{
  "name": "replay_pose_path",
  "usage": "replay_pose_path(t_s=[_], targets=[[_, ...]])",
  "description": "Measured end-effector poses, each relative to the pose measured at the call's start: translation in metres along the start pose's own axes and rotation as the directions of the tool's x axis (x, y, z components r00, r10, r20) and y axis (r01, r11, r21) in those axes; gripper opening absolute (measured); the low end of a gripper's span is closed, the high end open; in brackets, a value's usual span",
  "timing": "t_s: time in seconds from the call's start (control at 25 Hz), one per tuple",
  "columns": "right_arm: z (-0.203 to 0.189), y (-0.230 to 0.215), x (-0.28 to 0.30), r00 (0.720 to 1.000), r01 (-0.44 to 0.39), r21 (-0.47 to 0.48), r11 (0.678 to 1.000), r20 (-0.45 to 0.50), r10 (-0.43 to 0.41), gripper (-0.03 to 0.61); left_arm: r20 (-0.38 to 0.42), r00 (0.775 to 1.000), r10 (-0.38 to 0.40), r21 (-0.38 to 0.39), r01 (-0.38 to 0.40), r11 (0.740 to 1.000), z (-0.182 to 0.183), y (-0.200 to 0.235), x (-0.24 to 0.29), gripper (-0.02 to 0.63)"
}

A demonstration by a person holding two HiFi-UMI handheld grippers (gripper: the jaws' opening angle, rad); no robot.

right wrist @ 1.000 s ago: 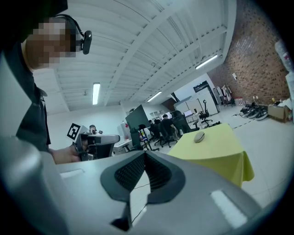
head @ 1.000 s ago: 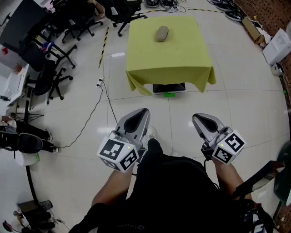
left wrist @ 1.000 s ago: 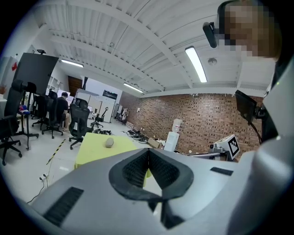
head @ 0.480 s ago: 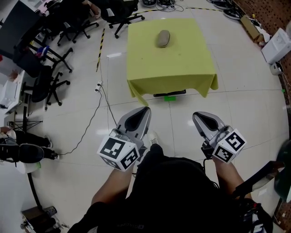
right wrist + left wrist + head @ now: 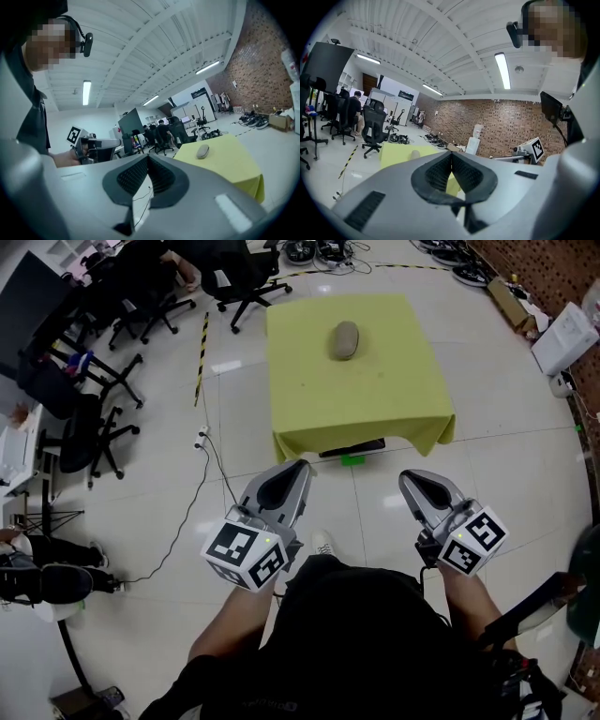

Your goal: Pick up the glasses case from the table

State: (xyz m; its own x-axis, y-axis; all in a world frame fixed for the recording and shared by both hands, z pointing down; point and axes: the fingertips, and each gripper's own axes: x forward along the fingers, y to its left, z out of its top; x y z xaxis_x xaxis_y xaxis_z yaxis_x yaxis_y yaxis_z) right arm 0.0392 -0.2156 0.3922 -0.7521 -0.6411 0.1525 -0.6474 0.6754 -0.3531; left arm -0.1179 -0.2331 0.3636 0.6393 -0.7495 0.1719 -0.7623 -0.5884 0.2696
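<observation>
Head view: the pale tiled floor (image 5: 506,474) slides down the picture, so the person is walking forward. The table (image 5: 309,399), draped in a yellow cloth, sits lower and looks larger than a second ago, though a wide strip of floor is still between it and the person. The office chairs (image 5: 103,418) on the left drift back along the edge of the picture in the same way.

The left gripper (image 5: 292,470) and right gripper (image 5: 409,479) keep their places in front of the body, side by side and pointing towards the table. Each has its jaws pressed together with nothing between them. The left gripper view and the right gripper view confirm this, with ribbed pads meeting and only the room beyond.

The glasses case (image 5: 345,340), a grey oval, lies alone on the far half of the cloth, untouched and well apart from both grippers.

I judge this to be the approach only. The gap is closing, but one gripper must yet open before any pick-up can begin.
</observation>
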Motion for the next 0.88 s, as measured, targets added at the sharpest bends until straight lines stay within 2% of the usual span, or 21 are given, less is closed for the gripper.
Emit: replay_pose_path(t_s=[0.52,0.88], targets=[[0.016,0.002,0.068,0.997,0.078,-0.029,0.997,0.018,-0.078,0.002,0.018,0.997,-0.075,-0.006,0.075,0.997,0.019,0.078,0.015,0.008],[0.025,-0.001,0.077,0.993,0.115,-0.039,0.993,0.007,-0.115,0.002,0.036,0.998,-0.057,-0.019,0.058,0.998,0.032,0.111,0.019,0.006]])
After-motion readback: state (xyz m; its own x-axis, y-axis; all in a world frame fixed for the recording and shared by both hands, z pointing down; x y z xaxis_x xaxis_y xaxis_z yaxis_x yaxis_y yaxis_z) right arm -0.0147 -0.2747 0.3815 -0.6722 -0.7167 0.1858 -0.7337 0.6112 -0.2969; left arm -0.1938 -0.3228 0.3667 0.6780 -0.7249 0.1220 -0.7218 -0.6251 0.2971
